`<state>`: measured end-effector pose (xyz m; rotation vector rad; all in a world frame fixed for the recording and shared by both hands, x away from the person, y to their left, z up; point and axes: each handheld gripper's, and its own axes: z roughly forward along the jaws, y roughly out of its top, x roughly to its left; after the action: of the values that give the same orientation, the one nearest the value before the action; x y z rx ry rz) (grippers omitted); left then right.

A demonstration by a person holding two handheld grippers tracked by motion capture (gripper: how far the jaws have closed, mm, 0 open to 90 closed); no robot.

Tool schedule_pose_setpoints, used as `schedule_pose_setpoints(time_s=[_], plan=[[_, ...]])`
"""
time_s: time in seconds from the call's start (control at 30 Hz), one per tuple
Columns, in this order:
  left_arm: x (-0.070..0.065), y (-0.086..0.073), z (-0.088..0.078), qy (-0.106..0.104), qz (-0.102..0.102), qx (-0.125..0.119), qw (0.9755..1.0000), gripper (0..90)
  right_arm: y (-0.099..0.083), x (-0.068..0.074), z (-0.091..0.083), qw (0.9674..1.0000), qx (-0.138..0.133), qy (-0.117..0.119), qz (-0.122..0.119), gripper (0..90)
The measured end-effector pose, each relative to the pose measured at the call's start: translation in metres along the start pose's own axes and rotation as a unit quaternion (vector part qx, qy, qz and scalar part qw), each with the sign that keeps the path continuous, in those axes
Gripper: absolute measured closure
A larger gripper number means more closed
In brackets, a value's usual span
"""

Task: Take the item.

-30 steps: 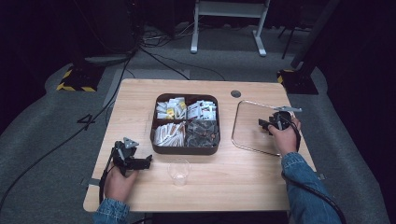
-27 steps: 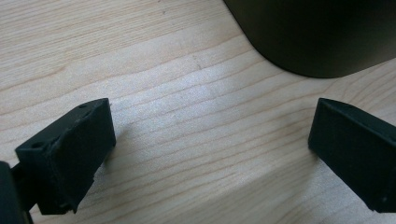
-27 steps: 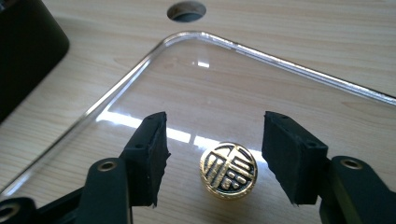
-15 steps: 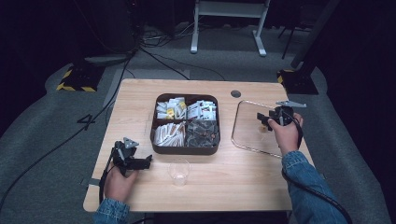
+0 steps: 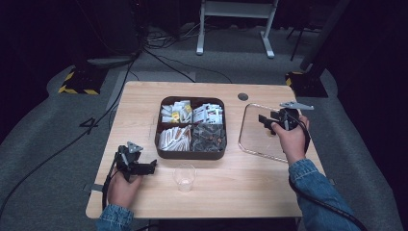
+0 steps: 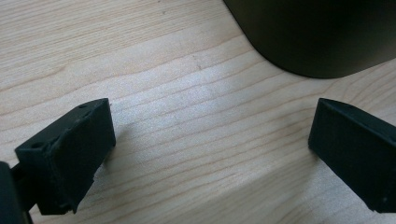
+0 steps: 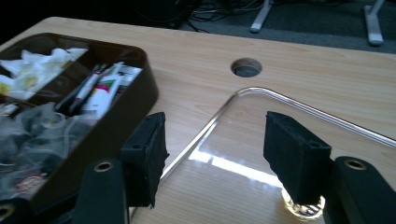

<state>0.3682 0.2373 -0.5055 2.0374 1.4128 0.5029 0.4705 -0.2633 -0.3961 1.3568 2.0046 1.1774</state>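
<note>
A dark brown tray (image 5: 191, 155) with four compartments of sachets and packets sits mid-table; its wall (image 7: 126, 116) stands just left of my right gripper. A clear lid (image 5: 260, 144) lies flat on the table to the tray's right, its rim (image 7: 299, 108) running under the right jaws. My right gripper (image 5: 263, 119) (image 7: 212, 135) hovers above the lid, pointing toward the tray. It is open, its jaws have just been closing a little, and nothing is between them. My left gripper (image 5: 152, 166) (image 6: 212, 128) rests open on bare wood by the tray's near-left corner (image 6: 322, 37).
A small clear cup (image 5: 184, 177) stands upright in front of the tray near the table's front edge. A round cable hole (image 5: 242, 96) (image 7: 246, 67) is in the tabletop behind the lid. Cables and a desk frame lie on the floor beyond.
The right hand has risen off the lid and drifted toward its far edge. The left hand has stayed where it was.
</note>
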Motion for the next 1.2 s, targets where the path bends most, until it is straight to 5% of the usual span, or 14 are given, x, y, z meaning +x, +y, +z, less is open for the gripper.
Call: schedule_pose_setpoints(time_s=[0.53,0.83,1.2], plan=[[0.000,-0.001,-0.001,0.001,0.000,0.000,1.0000,0.9,0.020,0.066,0.001,0.9957,0.014,0.074,-0.054,46.7],[0.001,0.000,0.000,0.001,0.003,0.001,1.0000,0.9,0.019,0.107,0.025,0.9873,0.042,0.123,-0.091,51.5],[0.001,0.000,0.000,0.001,0.003,0.001,1.0000,0.9,0.011,0.125,0.061,0.9821,0.071,0.142,-0.102,51.1]])
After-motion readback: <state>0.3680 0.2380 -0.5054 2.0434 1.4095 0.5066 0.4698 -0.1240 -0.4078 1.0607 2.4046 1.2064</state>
